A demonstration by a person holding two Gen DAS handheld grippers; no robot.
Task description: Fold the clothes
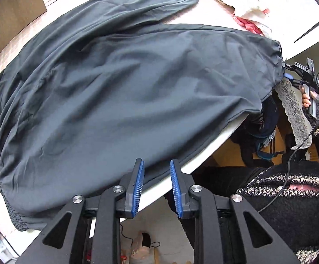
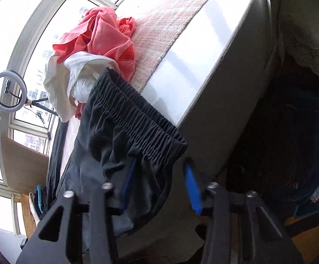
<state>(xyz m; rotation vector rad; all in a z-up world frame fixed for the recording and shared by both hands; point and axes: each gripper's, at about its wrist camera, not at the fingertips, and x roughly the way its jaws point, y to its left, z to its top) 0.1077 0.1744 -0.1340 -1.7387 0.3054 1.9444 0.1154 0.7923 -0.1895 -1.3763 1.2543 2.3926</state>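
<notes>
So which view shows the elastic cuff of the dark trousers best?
The right wrist view: the gathered cuff fills the centre, close to the open right gripper. The left wrist view shows it only small at the far table edge.

Smooth, matt dark-grey cloth on the trousers, ribbed elastic at the cuff; tongs in matt black plastic, ridged blue pads, shiny metal rivets; bench glossy white.

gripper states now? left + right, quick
Left tool: open, holding nothing, at the table edge by the dark trousers.
Right tool: open, jaws either side of the trousers' elastic cuff, not clamped.
</notes>
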